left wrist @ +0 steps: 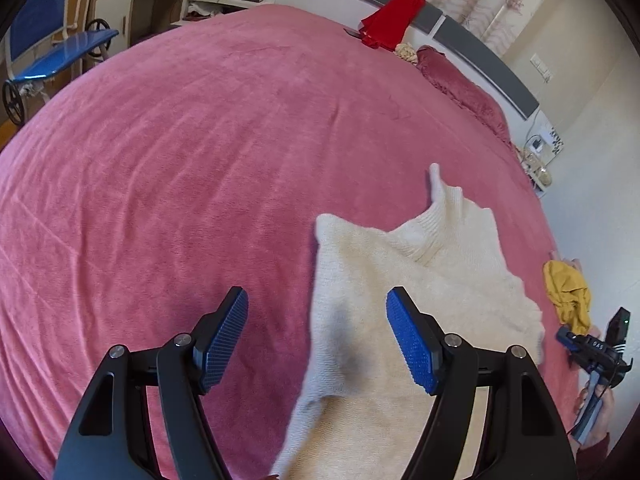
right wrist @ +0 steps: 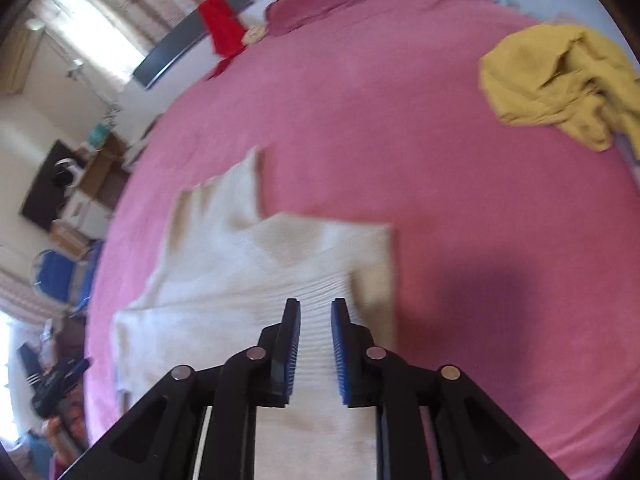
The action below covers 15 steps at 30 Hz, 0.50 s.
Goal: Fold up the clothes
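1. Sweater (left wrist: 404,280): cream knit, soft and slightly fuzzy, with a ribbed roll neck. It lies spread on the bed (left wrist: 180,160), at the near right in the left wrist view and near centre in the right wrist view (right wrist: 240,280).
2. Sweater shape: body flat; neck band points to the far side; one edge is turned over in a straight fold beside the neck. A narrow strip of knit sticks up at the far tip. The right wrist view is blurred, so finer creases cannot be told.
3. Bed cover: pink plush, short nap, faint long wrinkles.
4. Left gripper (left wrist: 316,340): black arms, blue pads (left wrist: 412,344) with a dotted grip texture. Fingers spread wide, holding nothing; they hover over the sweater's left edge, one pad above the bed, the other above the knit.
5. Right gripper (right wrist: 315,344): same build. Fingers nearly together, with a narrow gap; the ribbed knit shows through it. Whether they grip the cloth cannot be told.
6. Yellow garment (right wrist: 560,84): thin woven cloth, crumpled in a heap at the far right, well apart from the sweater.
7. Red cloth (left wrist: 392,18): draped over the grey headboard (left wrist: 480,52).
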Available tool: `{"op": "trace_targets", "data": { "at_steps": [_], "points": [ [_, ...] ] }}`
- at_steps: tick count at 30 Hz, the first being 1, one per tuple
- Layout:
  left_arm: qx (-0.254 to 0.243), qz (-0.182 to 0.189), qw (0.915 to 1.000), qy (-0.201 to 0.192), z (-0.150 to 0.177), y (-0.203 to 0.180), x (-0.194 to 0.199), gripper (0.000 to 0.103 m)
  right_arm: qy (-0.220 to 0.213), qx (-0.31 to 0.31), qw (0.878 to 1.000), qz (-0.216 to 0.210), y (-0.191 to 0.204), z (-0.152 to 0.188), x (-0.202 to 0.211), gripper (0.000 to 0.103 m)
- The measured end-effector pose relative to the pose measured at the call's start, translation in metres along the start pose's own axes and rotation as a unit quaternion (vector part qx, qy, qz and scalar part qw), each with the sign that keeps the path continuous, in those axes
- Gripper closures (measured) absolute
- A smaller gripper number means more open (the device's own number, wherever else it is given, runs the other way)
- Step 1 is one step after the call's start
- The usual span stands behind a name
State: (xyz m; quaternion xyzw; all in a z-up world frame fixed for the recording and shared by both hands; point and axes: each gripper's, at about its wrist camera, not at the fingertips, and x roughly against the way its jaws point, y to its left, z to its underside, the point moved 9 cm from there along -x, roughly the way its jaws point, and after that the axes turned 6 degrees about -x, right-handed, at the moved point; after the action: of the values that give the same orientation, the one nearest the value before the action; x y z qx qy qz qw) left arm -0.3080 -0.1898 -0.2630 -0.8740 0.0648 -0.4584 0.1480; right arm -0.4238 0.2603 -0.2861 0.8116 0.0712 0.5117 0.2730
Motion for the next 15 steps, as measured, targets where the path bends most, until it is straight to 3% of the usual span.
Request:
{"op": "trace_targets", "data": {
  "at_steps": [3, 7, 13, 15],
  "points": [
    [-0.010, 0.014, 0.9998, 0.006, -0.004, -0.018, -0.012, 0.029, 0.038, -0.005, 0.999, -0.013, 0.010, 0.012, -0.022, 0.087],
    [-0.032, 0.001, 0.9987, 0.039, -0.008, -0.031, -0.044, 0.029, 0.083, -0.027, 0.995, 0.054, -0.016, 0.030, -0.052, 0.089],
    [-0.135, -0.036, 0.9874, 0.075, 0.013, -0.048, -0.067, 0.029, 0.079, 0.014, 0.988, 0.132, -0.033, 0.032, -0.042, 0.091],
    [-0.112, -0.030, 0.9910, 0.067, 0.002, -0.037, -0.063, 0.029, 0.069, 0.030, 0.986, 0.147, -0.031, 0.030, -0.035, 0.090]
  ]
}}
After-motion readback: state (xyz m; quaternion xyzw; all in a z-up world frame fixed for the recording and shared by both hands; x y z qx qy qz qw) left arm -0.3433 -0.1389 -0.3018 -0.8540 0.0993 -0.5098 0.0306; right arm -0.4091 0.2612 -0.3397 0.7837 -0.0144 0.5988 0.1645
